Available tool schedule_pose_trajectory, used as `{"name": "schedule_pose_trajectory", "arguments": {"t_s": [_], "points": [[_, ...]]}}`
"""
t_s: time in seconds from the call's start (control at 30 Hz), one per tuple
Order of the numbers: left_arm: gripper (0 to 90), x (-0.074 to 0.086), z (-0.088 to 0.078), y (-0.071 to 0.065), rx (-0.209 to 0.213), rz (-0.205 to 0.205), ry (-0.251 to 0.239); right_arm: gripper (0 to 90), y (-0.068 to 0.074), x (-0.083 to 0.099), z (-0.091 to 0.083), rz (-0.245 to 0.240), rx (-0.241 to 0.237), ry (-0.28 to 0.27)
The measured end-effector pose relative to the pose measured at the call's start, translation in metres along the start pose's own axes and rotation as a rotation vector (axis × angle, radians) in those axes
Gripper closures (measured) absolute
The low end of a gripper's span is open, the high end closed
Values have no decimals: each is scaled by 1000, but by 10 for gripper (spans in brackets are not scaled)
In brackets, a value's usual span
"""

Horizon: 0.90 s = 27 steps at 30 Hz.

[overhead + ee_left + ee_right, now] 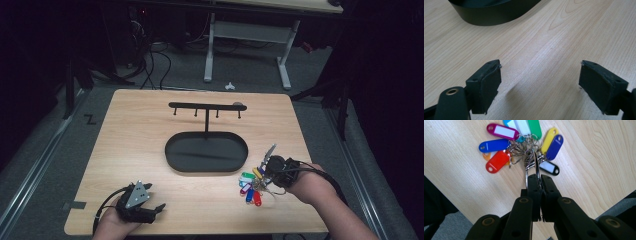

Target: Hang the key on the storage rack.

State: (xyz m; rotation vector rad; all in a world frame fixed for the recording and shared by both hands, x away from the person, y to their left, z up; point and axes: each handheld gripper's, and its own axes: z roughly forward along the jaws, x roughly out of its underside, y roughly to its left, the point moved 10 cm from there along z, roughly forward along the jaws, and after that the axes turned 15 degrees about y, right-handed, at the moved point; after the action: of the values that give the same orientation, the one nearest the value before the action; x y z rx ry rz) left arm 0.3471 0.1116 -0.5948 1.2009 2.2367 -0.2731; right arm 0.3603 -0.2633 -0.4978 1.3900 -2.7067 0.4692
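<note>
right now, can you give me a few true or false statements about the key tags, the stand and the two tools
1. The right tool is shut on the metal ring of the bunch of key tags. True.
2. The left tool grips a red tag. False: its jaws stand open over bare table with nothing between them.
3. A tag already hangs from the hook rack. False: its hooks are bare.
4. The rack rises from a black oval tray at the middle of the table. True.
5. The tags are all one colour. False: red, blue, yellow, green, magenta and others show.
</note>
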Motion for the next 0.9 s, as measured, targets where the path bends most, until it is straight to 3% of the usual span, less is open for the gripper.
{"name": "schedule_pose_trajectory", "arguments": {"t_s": [0.27,0.9], "points": [[184,0,0,0,1,0,1,873,-5,0,-16,17,-32,-38],[184,1,0,0,4,3,5,873,-20,6,-52,53,-107,-34]]}}
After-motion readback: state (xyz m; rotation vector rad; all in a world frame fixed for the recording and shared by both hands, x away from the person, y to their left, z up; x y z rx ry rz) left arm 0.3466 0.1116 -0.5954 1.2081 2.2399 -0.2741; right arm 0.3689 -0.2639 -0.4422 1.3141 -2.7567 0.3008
